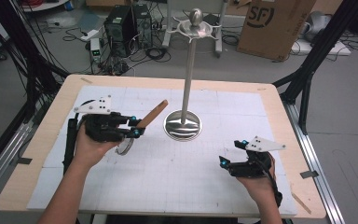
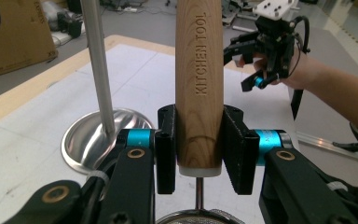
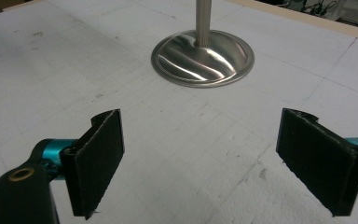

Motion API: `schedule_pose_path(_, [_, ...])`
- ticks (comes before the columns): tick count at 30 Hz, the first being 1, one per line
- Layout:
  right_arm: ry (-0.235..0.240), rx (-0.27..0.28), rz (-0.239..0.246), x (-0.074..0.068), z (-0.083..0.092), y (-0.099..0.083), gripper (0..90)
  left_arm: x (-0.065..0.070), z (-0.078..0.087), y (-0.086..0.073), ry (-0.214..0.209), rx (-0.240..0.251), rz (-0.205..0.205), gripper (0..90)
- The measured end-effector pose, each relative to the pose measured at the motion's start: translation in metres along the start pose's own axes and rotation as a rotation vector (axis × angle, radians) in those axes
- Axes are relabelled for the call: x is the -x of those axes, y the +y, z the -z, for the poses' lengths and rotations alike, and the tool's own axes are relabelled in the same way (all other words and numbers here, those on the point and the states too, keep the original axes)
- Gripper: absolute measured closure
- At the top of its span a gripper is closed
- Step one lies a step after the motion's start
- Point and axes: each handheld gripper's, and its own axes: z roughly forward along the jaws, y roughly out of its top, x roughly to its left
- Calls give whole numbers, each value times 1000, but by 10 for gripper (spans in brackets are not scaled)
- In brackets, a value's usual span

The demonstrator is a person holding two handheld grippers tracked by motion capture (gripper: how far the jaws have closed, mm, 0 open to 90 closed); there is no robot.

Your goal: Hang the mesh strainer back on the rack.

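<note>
My left gripper [image 1: 137, 127] is shut on the wooden handle [image 1: 153, 114] of a kitchen tool, held above the table's left half. The handle [image 2: 199, 84], stamped KITCHEN TOOL, is clamped near its lower end between my left gripper's [image 2: 199, 149] jaws and slants up toward the stand. The tool's metal ring [image 1: 126, 147] hangs below the hand, and its rim [image 2: 196, 215] shows under the jaws. A steel stand [image 1: 182, 125] with a tall pole and a hook ring on top rises mid-table. My right gripper [image 1: 230, 152] hovers open at the front right, its jaws wide over bare mat [image 3: 205, 158].
A white gridded mat [image 1: 168, 172] covers the wooden table [image 1: 37, 154]. The stand's round base [image 3: 203, 58] lies ahead of the right gripper. On the floor behind are a cardboard box [image 1: 272, 25], computer cases [image 1: 128, 28] and cables. Black frame legs [image 1: 307, 70] flank the table.
</note>
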Motion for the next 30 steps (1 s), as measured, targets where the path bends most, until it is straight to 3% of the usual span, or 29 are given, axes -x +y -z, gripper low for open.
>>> schedule_pose_path(14, [13,3,6,0,0,0,139,-20,1,40,-43,56,-12,686])
schedule_pose_path(22, [12,6,2,0,0,0,139,-28,4,70,-28,63,-37,686])
schedule_pose_path(30, [12,2,6,-1,-1,0,139,-38,8,89,-15,86,-41,686])
